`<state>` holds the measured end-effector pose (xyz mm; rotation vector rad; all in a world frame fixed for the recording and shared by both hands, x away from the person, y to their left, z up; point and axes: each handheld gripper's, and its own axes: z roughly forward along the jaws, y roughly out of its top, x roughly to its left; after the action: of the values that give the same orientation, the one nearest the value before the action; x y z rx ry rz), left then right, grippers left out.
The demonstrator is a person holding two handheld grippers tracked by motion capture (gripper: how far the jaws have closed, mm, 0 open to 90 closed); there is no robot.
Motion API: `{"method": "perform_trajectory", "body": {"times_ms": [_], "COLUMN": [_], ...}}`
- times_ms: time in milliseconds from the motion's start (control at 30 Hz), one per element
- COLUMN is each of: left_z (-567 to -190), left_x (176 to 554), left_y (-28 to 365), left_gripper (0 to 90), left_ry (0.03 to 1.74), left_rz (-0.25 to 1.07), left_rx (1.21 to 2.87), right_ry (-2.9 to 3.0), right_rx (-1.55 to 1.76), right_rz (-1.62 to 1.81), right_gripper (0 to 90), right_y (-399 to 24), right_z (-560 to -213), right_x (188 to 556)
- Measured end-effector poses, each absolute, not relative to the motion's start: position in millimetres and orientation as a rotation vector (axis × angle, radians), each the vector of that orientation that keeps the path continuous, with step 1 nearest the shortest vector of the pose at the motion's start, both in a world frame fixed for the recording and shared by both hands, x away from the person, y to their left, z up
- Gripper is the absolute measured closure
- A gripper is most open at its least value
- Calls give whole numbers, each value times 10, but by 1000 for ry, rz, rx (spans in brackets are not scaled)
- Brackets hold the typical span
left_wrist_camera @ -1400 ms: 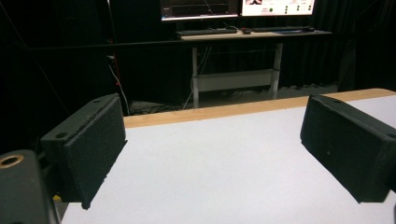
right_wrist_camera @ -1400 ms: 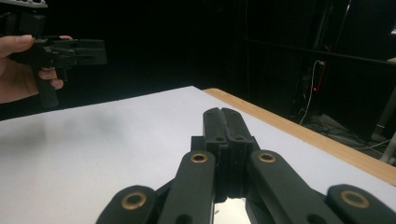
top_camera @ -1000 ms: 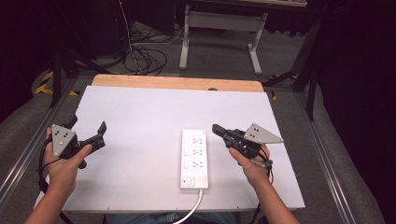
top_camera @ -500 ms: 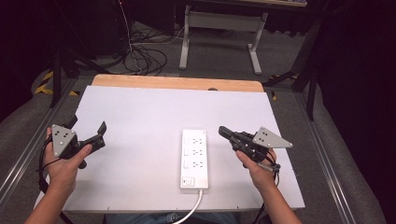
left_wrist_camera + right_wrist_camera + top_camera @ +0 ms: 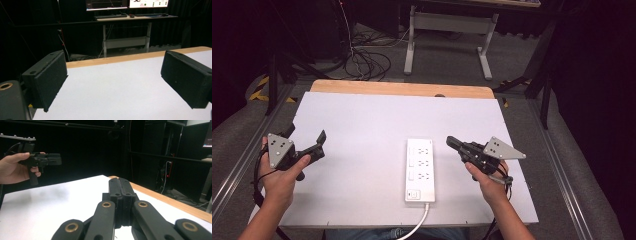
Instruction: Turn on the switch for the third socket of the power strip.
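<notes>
A white power strip [image 5: 420, 170] is lying flat on the white bench [image 5: 362, 125], set lengthwise toward the near edge, a little right of the middle, with its white cord [image 5: 419, 222] running off the front edge toward the person. The left tongs [image 5: 307, 145] are hovering over the left side of the bench, well apart from the strip, with the person's left hand [image 5: 279, 175] wrapping the grip; their jaws are standing wide apart with nothing between them, and in the left gripper view the two black pads [image 5: 47, 77] are flanking a bare stretch of white surface with the wooden far edge [image 5: 135, 56] of the bench beyond. The right tongs [image 5: 453, 143] are sitting just to the right of the power strip, near it but not touching, pointing leftward toward its upper half, with the right hand [image 5: 487, 180] gripping from behind. Their jaws are pressing flat against each other, closed on nothing; the right gripper view is showing the two pads [image 5: 121, 188] meeting over the white bench, and farther off the left hand [image 5: 13, 167] is holding the other tongs up against the dark background. Behind the bench a grey desk frame [image 5: 447, 35] is standing on the floor beside a tangle of cables [image 5: 367, 60].
</notes>
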<state>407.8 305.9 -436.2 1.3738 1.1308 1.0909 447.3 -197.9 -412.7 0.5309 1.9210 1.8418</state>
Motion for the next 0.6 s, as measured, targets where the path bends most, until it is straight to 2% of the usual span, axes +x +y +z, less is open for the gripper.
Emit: {"method": "perform_trajectory", "body": {"times_ms": [267, 600], "left_z": [-4362, -4363], "left_x": [4078, 4079], "left_y": [3059, 3059], "left_gripper": [73, 73], "left_ry": [1130, 1131], "left_rz": [1090, 1088], "left_rx": [1374, 1375], "right_ry": [1919, 1908], "right_rx": [534, 545], "right_rz": [1841, 1833], "right_gripper": [900, 822], "right_y": [-1983, -2013], "right_z": [-4133, -4143], "right_x": [4477, 4493]}}
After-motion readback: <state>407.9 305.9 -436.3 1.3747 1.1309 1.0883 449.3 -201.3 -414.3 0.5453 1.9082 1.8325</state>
